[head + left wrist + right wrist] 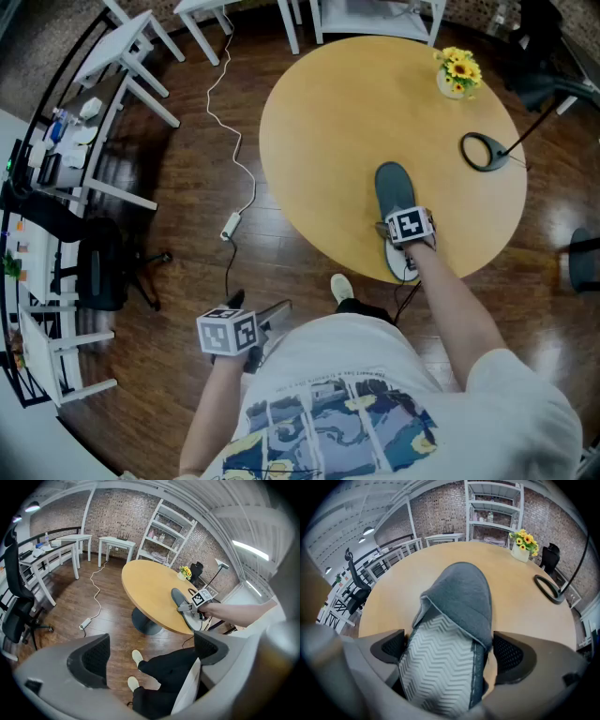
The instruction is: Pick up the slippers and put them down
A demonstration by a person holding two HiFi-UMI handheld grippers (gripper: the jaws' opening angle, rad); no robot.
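The grey slippers lie stacked on the round wooden table near its front edge. In the right gripper view the grey toe points away, and a white zigzag sole faces up at the near end. My right gripper points steeply down over that near end. Its jaws stand wide on either side of the sole, with a thin gap at each pad. My left gripper hangs low beside the person's left side over the floor, open and empty.
A vase of yellow flowers and a black lamp base ring stand on the table's far right. A white cable with a plug block runs across the wooden floor. An office chair and white desks stand to the left.
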